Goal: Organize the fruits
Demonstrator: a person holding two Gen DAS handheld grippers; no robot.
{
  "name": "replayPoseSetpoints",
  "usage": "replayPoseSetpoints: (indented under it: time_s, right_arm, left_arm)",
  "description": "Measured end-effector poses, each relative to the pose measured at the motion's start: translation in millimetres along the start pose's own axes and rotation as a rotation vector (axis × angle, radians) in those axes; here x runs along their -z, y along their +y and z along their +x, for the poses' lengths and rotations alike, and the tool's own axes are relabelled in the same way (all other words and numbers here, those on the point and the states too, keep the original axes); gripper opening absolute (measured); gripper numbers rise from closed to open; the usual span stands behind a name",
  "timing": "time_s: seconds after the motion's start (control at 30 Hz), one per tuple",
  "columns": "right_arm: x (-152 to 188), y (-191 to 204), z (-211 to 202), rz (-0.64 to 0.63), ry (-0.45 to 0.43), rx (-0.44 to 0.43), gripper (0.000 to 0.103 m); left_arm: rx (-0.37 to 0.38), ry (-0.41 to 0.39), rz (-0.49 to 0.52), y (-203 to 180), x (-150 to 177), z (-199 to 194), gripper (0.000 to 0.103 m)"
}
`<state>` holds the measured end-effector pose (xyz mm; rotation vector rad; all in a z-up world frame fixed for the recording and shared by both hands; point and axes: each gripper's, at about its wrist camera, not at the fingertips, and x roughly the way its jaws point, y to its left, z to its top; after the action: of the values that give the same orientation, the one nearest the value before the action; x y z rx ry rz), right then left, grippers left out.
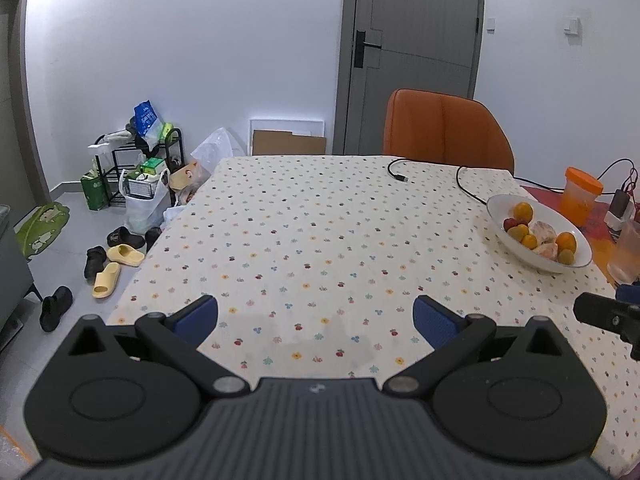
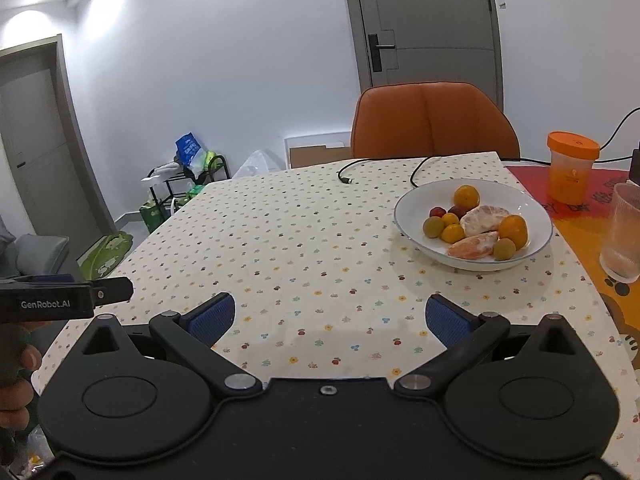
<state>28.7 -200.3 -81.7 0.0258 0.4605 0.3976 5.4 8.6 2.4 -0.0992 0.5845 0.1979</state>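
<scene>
Both tongs stand wide and empty: the left tongs (image 1: 316,316) at lower centre of their view, the right tongs (image 2: 330,318) likewise, each over bare patterned cloth on the bench (image 1: 320,220). The fruits (image 2: 476,224) all lie in the white bowl (image 2: 416,196), right of centre in the right view, far right in the left. A reach could go wrong: the peeled citrus pieces (image 2: 480,216) look soft and may squash, and the round ones may roll. Only the right view shows the glass (image 2: 622,232) whole, just beside the bowl, easily knocked. Only the left view shows shoes (image 1: 116,256) on the floor.
</scene>
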Motion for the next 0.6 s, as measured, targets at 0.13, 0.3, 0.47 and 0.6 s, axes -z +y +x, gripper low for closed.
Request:
replayPoseSetpoints:
  time_s: [0.13, 0.3, 0.47, 0.6]
  right_arm:
    - [0.5, 2.2, 1.0, -0.003, -0.003, 0.001, 0.103]
    - [1.8, -0.3, 3.8, 0.008, 0.002, 0.007, 0.103]
    - [2.3, -1.9, 4.8, 0.013, 0.003, 0.01, 0.103]
    - [1.7, -3.7, 2.9, 0.015, -0.005, 0.012, 0.103]
  left_arm:
    - [0.01, -0.001, -0.001, -1.0, 0.2, -0.5, 0.103]
    - [0.017, 0.008, 0.004, -2.2, 2.9, 1.1, 0.103]
    - [0.021, 0.009, -0.003, -3.1, 2.9, 1.0, 0.103]
    - [0.021, 0.007, -0.004, -3.1, 2.8, 0.5, 0.103]
